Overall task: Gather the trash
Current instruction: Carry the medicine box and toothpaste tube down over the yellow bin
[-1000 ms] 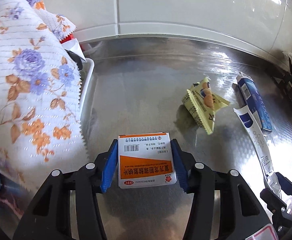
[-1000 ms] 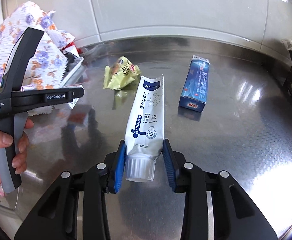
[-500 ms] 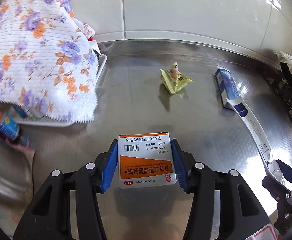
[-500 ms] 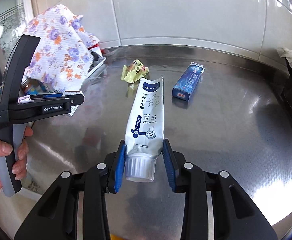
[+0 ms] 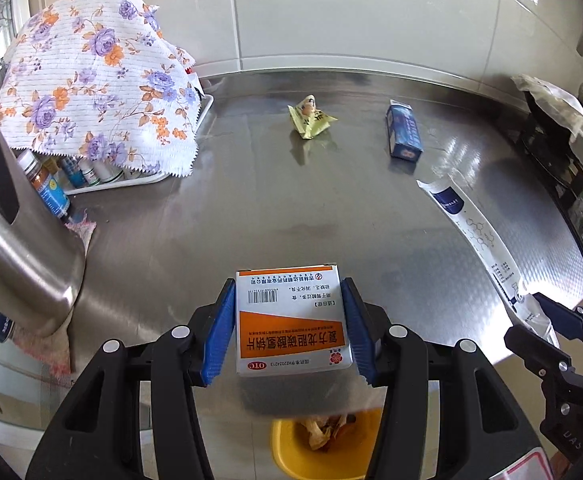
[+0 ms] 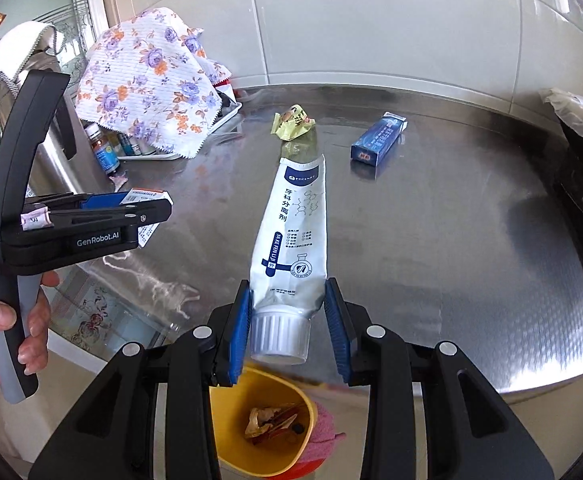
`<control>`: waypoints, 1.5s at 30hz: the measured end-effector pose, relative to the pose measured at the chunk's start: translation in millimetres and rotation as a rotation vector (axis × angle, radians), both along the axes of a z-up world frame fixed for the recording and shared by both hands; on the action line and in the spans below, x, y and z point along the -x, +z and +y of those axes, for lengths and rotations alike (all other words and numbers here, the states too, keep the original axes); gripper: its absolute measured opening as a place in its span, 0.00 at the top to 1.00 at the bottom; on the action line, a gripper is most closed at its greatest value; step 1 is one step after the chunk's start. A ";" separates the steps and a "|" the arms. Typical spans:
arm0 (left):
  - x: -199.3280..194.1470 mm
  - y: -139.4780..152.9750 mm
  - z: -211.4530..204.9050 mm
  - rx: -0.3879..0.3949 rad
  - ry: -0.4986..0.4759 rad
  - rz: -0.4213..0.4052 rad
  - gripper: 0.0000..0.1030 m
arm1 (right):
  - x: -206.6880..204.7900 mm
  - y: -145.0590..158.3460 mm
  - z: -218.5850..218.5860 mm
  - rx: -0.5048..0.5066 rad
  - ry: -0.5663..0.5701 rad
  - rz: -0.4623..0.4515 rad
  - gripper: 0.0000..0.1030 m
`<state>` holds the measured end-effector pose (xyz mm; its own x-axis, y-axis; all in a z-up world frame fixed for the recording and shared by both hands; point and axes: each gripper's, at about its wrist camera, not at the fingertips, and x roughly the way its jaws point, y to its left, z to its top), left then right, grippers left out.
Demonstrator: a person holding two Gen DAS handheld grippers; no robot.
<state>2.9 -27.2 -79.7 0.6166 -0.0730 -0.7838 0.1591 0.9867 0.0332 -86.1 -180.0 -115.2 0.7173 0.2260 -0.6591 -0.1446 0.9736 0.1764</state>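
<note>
Left wrist view: my left gripper (image 5: 289, 330) clamped on medicine box (image 5: 291, 320), same hold as second ago. I have pulled back from counter (image 5: 251, 200); yellow bin (image 5: 291, 452) now shows under jaws, absent before. Wrapper (image 5: 309, 120) and blue carton (image 5: 405, 132) left behind, farther off.

Right wrist view: right gripper (image 6: 289, 320) clamped on white tube (image 6: 291, 236) near cap, grip unchanged. Bin (image 6: 227, 412) now below here too, scraps inside. I judge both loads near drop; two pieces remain.

Medicine box (image 5: 291, 320) clamped between blue pads of left hand-held gripper (image 5: 289, 330); yellow bin (image 5: 323, 444) seen below; yellow wrapper (image 5: 309, 116), blue carton (image 5: 403, 132) left on steel surface (image 5: 251, 200).
</note>
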 end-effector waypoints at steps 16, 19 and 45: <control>122.7 -10.6 15.3 -0.004 -0.072 0.009 0.50 | 130.4 -5.5 23.3 0.012 -0.050 0.003 0.64; 141.0 -21.8 16.5 -0.007 -0.077 0.038 0.50 | 152.0 -14.6 25.7 0.013 -0.048 0.025 0.64; 129.8 -255.0 -0.6 -0.046 -0.195 0.425 0.50 | 112.5 -222.9 36.2 -0.052 0.136 0.481 0.64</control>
<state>-126.9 -27.8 -334.7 0.2184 -0.1153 -0.9690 0.3502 0.9361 -0.0324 -198.6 -143.9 -338.1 0.2970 0.3373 -0.8933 -0.1596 0.9399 0.3018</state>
